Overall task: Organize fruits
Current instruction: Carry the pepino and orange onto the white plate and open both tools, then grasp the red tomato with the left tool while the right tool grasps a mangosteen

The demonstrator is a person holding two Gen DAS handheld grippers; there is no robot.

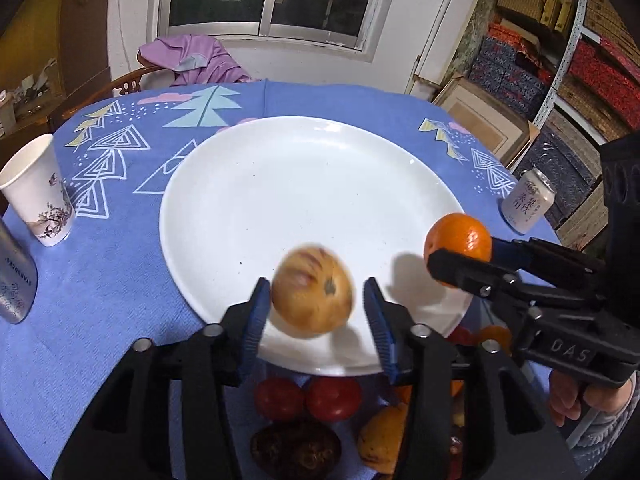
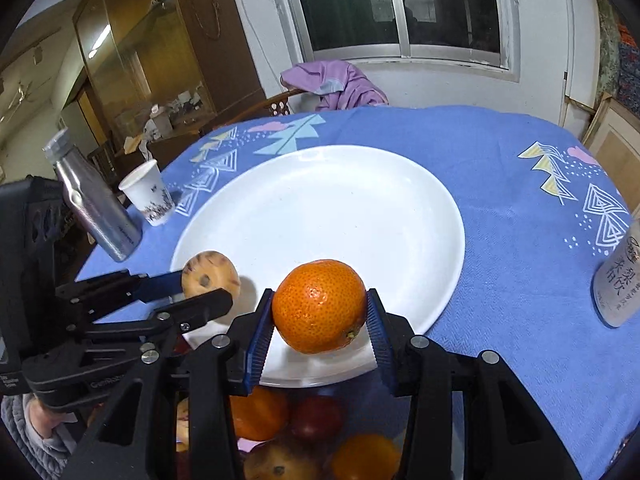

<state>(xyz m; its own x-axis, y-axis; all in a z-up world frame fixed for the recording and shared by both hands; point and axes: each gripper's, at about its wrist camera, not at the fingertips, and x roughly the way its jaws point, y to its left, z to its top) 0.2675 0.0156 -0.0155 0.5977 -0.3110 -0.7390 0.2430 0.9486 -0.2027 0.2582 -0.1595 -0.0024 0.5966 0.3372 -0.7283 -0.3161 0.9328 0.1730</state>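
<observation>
1. Your left gripper (image 1: 314, 312) is reaching out over the near edge of the white plate (image 1: 280, 168). Its blue pads (image 1: 256, 320) are standing apart, one on each side of a tan, blurry fruit (image 1: 313, 291). The right pad is showing a gap, so the fingers are looking let go, not squeezing.
2. Your right gripper (image 2: 320, 316) is pointing over the same near edge. Its fingers are squeezing an orange (image 2: 319, 306) from both sides, holding it above the plate.
3. Your right hand (image 1: 568, 396) is wrapping around the handle, low and off to the side.
4. More fruits (image 2: 288, 436) are sitting in a pile just below both grippers, near the plate, on the blue tablecloth (image 2: 500, 208).
</observation>
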